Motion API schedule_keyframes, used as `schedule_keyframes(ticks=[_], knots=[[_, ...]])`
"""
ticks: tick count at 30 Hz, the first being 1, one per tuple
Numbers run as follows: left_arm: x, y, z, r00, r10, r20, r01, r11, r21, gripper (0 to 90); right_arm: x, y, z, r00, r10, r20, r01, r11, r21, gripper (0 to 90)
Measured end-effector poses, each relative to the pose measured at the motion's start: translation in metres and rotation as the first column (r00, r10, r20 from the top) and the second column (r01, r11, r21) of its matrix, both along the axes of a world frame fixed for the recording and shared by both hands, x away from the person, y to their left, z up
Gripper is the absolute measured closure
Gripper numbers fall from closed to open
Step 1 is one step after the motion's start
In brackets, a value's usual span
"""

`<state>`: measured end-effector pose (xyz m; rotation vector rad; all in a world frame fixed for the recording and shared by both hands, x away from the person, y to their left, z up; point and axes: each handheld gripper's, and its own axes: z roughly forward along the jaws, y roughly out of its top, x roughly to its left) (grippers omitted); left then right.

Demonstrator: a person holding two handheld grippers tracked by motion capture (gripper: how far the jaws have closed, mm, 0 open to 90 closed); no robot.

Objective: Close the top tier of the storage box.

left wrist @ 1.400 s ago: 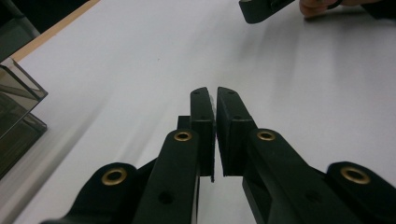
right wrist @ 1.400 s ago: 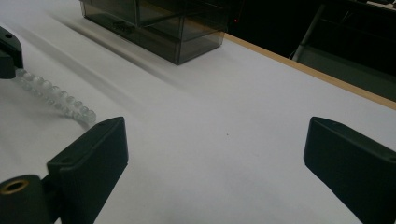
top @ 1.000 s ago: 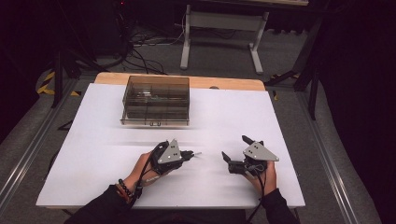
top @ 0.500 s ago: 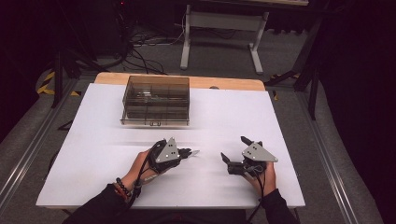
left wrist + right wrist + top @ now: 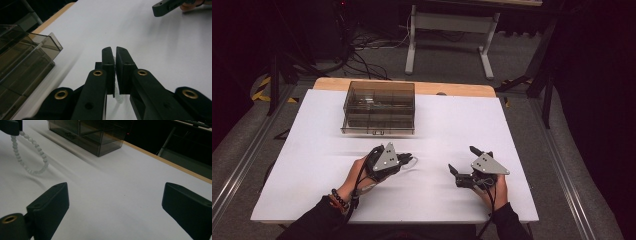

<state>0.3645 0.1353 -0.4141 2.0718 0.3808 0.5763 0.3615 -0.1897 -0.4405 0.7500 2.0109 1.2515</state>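
Bead string: white bead string (image 5: 30, 157), nipped between the pads of the left gripper (image 5: 404, 159), its loop sagging to the white table (image 5: 447, 125) in front of the box.
Left gripper: jaws almost together on the beads.
Right gripper (image 5: 467, 162): jaws spread wide, nothing between them, well right of the box.
Box: smoky clear plastic box (image 5: 379, 107), partitioned, at the table's far side.
Room: dark, grey floor.
Hidden: box contents unclear.

Your white bead loop (image 5: 30, 157) lies on the white counter (image 5: 452, 125); the organiser box (image 5: 379, 107) is smoky brown and see-through; both grippers' jaws are black, with brass-coloured rivets.
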Motion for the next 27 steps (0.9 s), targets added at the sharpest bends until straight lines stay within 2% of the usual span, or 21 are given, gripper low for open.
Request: schedule_keyframes(ticks=[17, 27], knots=[[0.005, 0.013, 0.015, 0.9987, 0.042, 0.028, -0.042, 0.9988, -0.027, 86.1, -0.002, -0.001, 0.001, 0.9999, -0.001, 0.010, 0.001, 1.000, -0.006, 8.0], [0.011, 0.025, 0.021, 0.9948, 0.093, 0.041, -0.091, 0.9947, -0.048, 86.1, -0.001, 0.000, 0.001, 1.0000, 0.000, 0.007, 0.000, 1.000, -0.010, 8.0]])
